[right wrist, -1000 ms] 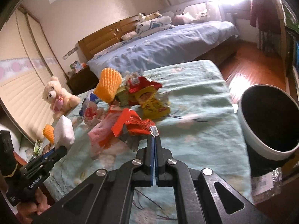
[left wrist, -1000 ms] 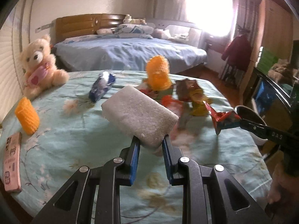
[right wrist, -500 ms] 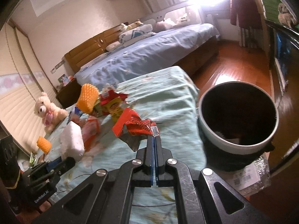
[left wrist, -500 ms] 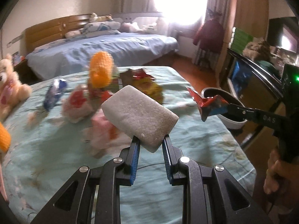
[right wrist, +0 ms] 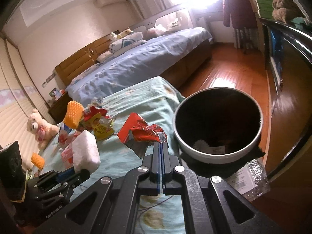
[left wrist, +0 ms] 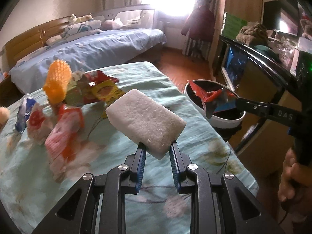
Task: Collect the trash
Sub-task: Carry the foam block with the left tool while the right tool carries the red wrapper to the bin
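Note:
My left gripper (left wrist: pixel 157 149) is shut on a white foam block (left wrist: pixel 145 120) and holds it above the table with the teal floral cloth (left wrist: pixel 185 156); the block also shows in the right wrist view (right wrist: pixel 85 151). My right gripper (right wrist: pixel 160 146) is shut on a crumpled red wrapper (right wrist: pixel 141 131), held next to the rim of the dark trash bin (right wrist: pixel 216 124). In the left wrist view the wrapper (left wrist: pixel 211 98) hangs over the bin's (left wrist: pixel 224 120) opening. More trash lies on the cloth: orange foam net (left wrist: pixel 57 81), red and yellow packets (left wrist: pixel 101 90), pink wrapper (left wrist: pixel 64 132).
The bin stands off the table's right edge on the wooden floor (right wrist: pixel 234 74). A bed with blue cover (left wrist: pixel 87 50) lies behind the table. A teddy bear (right wrist: pixel 40 128) sits at the far left. A dark cabinet (left wrist: pixel 263 72) stands to the right.
Both grippers have swung right toward the bin. The red wrapper now hangs at the bin's rim, and the foam block has moved over the table's right part.

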Demonstrator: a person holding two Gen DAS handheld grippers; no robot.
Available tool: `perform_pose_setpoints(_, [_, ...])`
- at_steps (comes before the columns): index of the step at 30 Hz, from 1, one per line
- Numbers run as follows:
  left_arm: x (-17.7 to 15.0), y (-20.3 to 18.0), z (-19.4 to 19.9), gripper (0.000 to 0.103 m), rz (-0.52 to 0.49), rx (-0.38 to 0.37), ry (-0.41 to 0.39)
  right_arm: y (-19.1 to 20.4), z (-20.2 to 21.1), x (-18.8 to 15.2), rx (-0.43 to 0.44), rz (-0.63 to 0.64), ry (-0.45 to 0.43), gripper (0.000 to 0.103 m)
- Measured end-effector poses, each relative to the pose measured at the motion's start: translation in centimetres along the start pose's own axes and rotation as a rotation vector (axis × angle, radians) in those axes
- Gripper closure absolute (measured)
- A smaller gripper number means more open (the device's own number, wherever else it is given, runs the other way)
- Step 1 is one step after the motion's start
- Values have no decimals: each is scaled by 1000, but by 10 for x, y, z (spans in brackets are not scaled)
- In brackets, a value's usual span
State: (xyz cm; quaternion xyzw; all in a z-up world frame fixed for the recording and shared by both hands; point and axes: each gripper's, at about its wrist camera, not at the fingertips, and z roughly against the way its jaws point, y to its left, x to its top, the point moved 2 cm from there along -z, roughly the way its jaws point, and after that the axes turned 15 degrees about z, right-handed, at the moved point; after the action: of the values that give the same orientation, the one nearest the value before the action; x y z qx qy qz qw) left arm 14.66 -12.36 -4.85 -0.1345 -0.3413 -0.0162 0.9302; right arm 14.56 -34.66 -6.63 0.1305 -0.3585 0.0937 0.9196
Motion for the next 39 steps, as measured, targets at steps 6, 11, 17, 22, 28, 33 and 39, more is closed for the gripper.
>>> perform_pose_setpoints(6, [6,-16,-13,80,-24,-13,7,-17,1,0,-30,-20,-2,103])
perform_pose_setpoints(11, [10,-29,-25,80,-42,-21,12,-32,1,1,-61,-35,-1,103])
perform_pose_setpoints(17, [14,-42,-40,80,-69,-33,24,-47,0,1,-95,-55,0,103])
perform_pose_setpoints(22, [17,-54,-53,80,-93,-35,38,-61,-7,2,-127,-69,13,103])
perform_pose_setpoints(28, [22,-64,-66,80,-113,-48,50,-76,-13,1,-151,-84,24,103])
perform_pose_setpoints(33, [26,-70,-74,80,-123,-57,55,-86,-17,2,-169,-94,30,103])
perform_pose_setpoints(39, [35,-83,-87,80,-131,-90,73,-96,-22,5,-186,-103,40,103])
